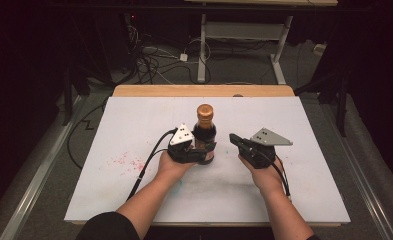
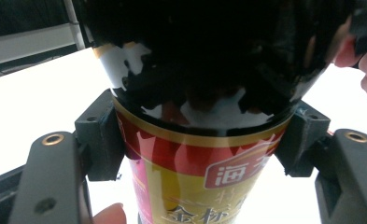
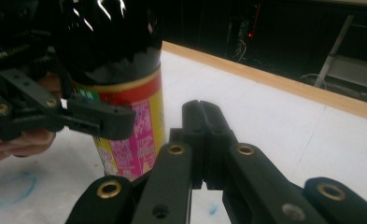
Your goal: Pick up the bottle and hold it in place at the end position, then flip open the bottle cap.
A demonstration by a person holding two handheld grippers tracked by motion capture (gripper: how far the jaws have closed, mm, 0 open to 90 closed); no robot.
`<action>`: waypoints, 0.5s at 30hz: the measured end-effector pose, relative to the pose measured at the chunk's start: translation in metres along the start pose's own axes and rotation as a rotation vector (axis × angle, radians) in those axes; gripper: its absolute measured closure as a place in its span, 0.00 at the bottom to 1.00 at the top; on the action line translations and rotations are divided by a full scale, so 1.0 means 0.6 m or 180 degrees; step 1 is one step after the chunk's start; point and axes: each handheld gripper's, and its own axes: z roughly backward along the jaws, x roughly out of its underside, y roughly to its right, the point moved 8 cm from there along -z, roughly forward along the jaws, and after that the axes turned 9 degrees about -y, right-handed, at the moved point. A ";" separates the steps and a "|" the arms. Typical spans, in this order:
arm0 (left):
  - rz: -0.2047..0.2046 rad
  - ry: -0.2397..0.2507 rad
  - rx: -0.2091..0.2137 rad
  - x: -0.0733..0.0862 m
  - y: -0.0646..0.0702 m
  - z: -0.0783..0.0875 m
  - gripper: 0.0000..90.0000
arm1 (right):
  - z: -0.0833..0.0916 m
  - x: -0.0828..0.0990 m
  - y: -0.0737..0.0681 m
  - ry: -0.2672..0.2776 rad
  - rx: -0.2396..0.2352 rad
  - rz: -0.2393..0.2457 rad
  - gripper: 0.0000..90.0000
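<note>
The left gripper (image 1: 204, 151) pinched the bottle (image 1: 204, 131) at its label; glass, heavy, slippery. The right gripper's (image 3: 201, 112) fingers were pressed together.

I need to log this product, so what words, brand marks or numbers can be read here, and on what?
"海天", white characters in a red box on the label of the bottle, the second cut off by the curve.
"金标", large gold characters lower on that label, cut at the frame edge.
Small print on the pink side panel of the label, in the right gripper view: too blurred to read.
</note>
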 end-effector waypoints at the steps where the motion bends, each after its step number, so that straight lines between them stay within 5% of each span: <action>1: -0.0340 -0.0297 -0.0059 0.012 -0.014 0.009 0.31 | 0.000 0.000 0.000 0.0000 0.0000 0.0000 1.00; 9: -0.0336 -0.0303 -0.0050 0.012 -0.014 0.010 0.31 | 0.013 -0.035 -0.004 0.0075 -0.0018 0.0030 1.00; 11: -0.0036 -0.0020 -0.0066 0.000 -0.007 0.000 0.31 | 0.015 -0.043 -0.006 0.0070 -0.0020 0.0021 1.00; 15: -0.0104 -0.0112 -0.0049 0.004 -0.008 0.005 0.31 | 0.017 -0.058 -0.009 0.0087 -0.0022 0.0052 1.00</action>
